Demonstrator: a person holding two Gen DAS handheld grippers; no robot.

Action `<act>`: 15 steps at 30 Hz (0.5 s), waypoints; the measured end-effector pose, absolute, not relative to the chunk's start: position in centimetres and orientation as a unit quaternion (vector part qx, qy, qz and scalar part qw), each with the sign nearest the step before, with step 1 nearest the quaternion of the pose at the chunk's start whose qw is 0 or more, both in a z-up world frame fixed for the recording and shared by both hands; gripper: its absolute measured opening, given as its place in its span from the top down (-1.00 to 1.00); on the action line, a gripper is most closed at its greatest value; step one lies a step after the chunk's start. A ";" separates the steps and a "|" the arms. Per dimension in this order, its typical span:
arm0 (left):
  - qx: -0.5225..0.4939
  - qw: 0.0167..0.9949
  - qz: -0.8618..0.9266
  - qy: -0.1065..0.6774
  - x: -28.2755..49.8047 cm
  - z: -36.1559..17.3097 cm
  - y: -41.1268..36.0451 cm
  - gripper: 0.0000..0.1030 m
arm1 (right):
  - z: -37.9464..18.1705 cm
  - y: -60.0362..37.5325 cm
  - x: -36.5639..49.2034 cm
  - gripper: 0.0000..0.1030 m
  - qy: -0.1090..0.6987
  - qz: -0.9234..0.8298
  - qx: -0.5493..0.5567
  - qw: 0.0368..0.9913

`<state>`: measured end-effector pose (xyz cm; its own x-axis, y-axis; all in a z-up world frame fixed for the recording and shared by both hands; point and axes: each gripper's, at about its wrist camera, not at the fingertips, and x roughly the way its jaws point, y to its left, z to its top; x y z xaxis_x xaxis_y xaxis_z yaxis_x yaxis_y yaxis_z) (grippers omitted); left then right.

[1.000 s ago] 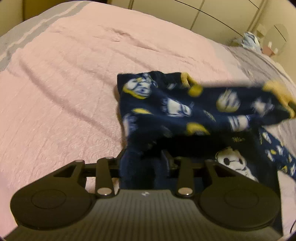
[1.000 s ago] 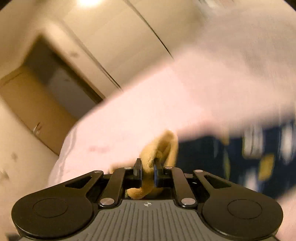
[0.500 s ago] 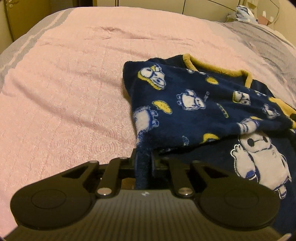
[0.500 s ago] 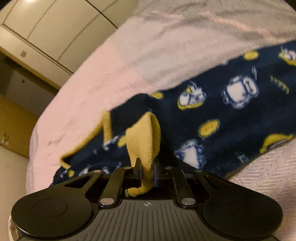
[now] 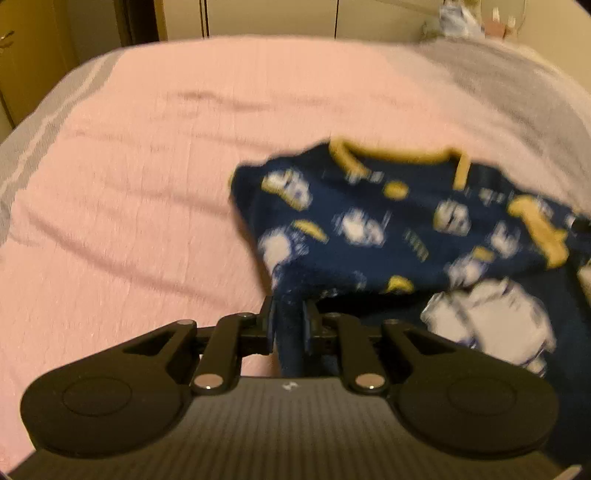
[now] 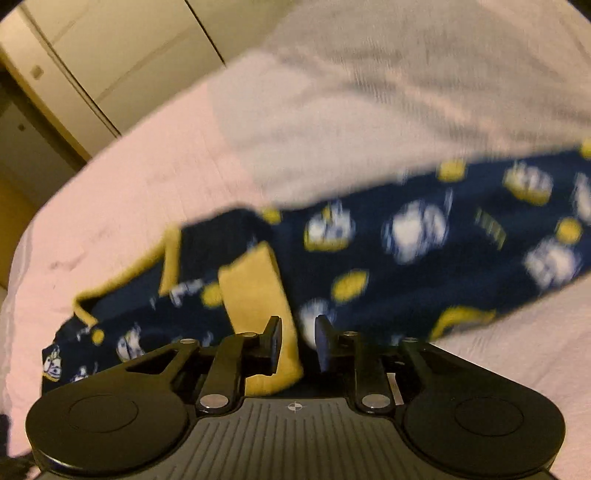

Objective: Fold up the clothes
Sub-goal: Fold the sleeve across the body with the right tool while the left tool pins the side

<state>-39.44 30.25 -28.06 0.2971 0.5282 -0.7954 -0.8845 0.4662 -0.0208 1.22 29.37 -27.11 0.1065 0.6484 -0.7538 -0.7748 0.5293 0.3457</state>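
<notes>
A navy fleece pyjama top (image 5: pixel 388 229) with white cartoon prints and yellow trim lies folded over on the pink bed cover (image 5: pixel 129 184). My left gripper (image 5: pixel 289 325) is shut on a navy fold of the top at its near left edge. In the right wrist view the same top (image 6: pixel 406 251) lies across the bed, with its yellow cuff (image 6: pixel 258 295) between the jaws. My right gripper (image 6: pixel 298 339) stands open, its jaws a little apart around the cuff. Both views are blurred by motion.
The bed cover is pink in the middle with a grey band (image 5: pixel 517 92) on the right and a grey striped edge (image 5: pixel 33 140) on the left. Cream wardrobe doors (image 6: pixel 110 55) stand beyond the bed. Small items sit on a shelf (image 5: pixel 476 18) at far right.
My right gripper has opened and let go of the yellow cuff, which now rests on the top. My left gripper still grips the navy fold and has pulled back a little.
</notes>
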 end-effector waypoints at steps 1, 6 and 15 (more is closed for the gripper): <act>-0.238 0.774 0.460 0.365 -39.2 -27.6 30.1 0.76 | -26.9 28.9 1.0 0.47 0.453 0.489 -0.070 0.742; -0.201 0.723 0.464 0.471 -37.2 -31.5 30.4 0.71 | -30.9 30.5 0.3 0.33 0.502 0.490 -0.168 0.693; -0.284 0.711 0.494 0.412 -40.0 -27.9 28.7 0.67 | -29.9 22.1 7.9 0.27 0.555 0.451 -0.028 0.699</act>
